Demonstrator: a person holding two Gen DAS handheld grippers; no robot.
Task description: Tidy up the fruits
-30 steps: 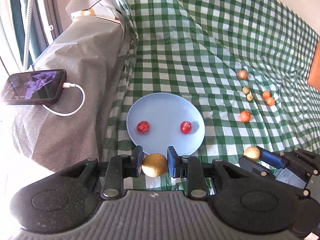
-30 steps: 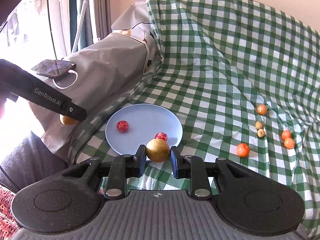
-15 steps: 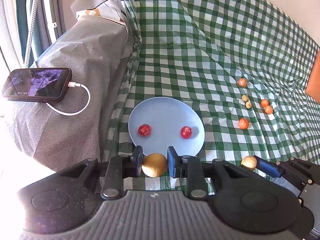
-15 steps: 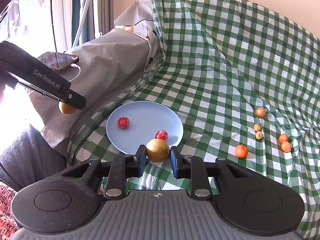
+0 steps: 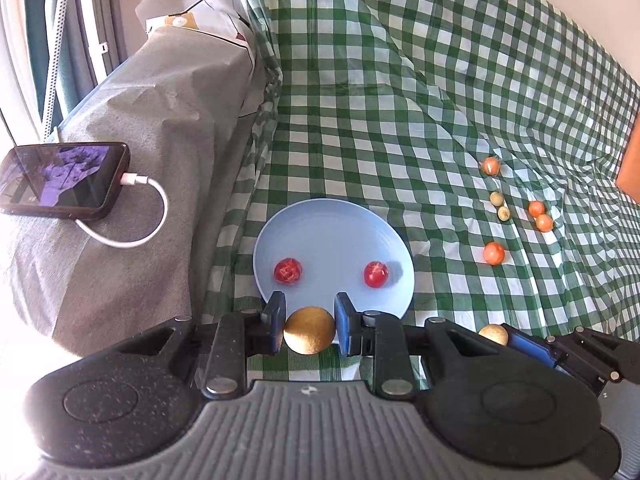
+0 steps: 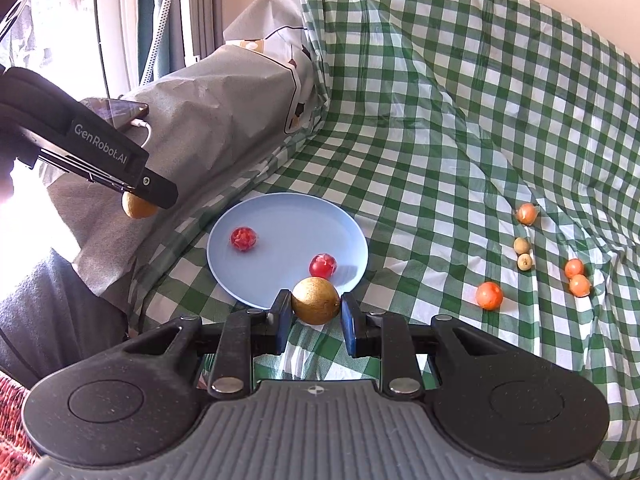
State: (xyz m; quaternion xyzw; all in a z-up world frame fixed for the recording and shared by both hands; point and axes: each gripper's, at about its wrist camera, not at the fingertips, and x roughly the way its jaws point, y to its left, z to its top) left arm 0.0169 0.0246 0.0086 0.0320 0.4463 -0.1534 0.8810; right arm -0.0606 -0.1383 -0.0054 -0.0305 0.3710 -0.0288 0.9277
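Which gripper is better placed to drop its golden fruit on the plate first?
Probably the right gripper. Its golden fruit sits right at the plate's near rim in its own view. From that same view, the left gripper holds its fruit off beyond the plate's left side.

Left gripper (image 5: 309, 330) clamping golden fruit (image 5: 309, 330), 2 red fruits (image 5: 288, 271) on blue plate (image 5: 332, 224)

Left gripper (image 5: 309, 323) lifted higher over the blue plate (image 5: 336, 222) (golden fruit (image 5: 309, 330) held); right gripper (image 6: 315, 311) nearer the plate's rim
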